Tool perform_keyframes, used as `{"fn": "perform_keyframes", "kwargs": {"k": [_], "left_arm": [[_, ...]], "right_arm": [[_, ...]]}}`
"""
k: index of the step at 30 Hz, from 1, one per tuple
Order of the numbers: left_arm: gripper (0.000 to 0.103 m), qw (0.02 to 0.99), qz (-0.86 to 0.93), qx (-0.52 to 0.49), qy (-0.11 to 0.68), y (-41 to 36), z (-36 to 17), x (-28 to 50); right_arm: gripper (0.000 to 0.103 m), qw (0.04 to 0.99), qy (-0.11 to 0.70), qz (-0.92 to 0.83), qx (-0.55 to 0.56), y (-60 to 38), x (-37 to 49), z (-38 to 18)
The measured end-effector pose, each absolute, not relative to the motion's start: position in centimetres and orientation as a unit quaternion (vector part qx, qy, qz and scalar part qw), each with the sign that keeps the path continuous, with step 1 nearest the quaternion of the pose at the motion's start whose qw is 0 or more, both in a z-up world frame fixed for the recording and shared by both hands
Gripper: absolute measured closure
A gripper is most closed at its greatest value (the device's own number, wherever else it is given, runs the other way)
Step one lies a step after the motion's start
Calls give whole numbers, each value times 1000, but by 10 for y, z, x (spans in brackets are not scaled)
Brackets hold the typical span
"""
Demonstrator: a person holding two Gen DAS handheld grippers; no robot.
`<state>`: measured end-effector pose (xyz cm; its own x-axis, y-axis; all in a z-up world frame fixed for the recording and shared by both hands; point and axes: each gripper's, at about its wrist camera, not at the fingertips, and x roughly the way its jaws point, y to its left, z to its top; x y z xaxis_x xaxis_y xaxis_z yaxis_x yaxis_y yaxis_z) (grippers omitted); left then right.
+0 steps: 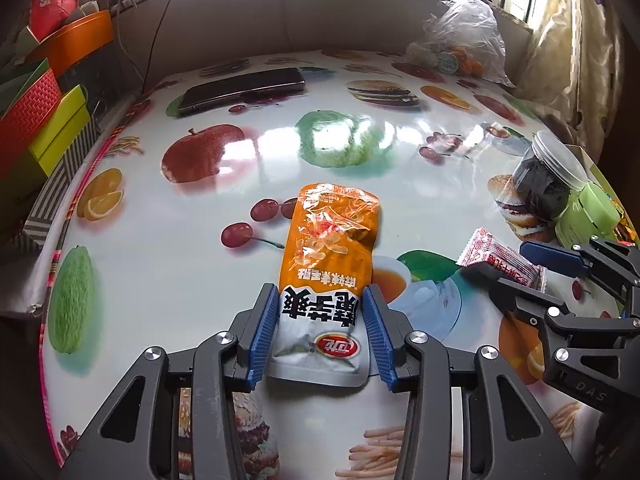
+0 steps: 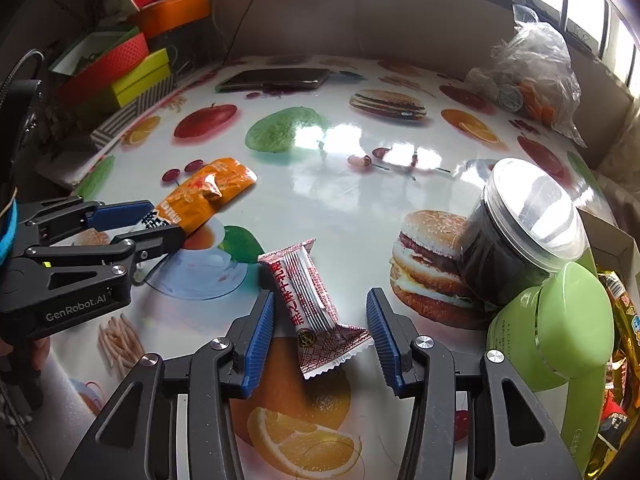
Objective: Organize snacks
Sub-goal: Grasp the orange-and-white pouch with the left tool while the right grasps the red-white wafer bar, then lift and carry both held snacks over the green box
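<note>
While my left gripper clamps the orange chip bag, lengthwise along its fingers, my right gripper straddles the red candy wrapper on the table, jaws apart, not squeezing.

My left gripper and right gripper have black linkages, silver screws and ribbed blue pads. White "GenRobot.AI" lettering marks the left, at nine o'clock.
</note>
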<state>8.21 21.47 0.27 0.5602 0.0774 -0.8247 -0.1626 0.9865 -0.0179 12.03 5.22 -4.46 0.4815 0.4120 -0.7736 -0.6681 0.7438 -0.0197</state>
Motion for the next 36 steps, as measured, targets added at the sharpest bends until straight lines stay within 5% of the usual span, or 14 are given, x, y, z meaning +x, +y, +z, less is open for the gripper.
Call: {"fn": "perform_keyframes", "kwargs": {"k": [18, 36], "left_arm": [[62, 886, 77, -77, 451, 213, 8, 71], [62, 899, 66, -91, 423, 187, 36, 42]], "right_arm": [[84, 853, 394, 312, -140, 42, 119, -42], [84, 860, 380, 321, -115, 21, 94, -25]]}}
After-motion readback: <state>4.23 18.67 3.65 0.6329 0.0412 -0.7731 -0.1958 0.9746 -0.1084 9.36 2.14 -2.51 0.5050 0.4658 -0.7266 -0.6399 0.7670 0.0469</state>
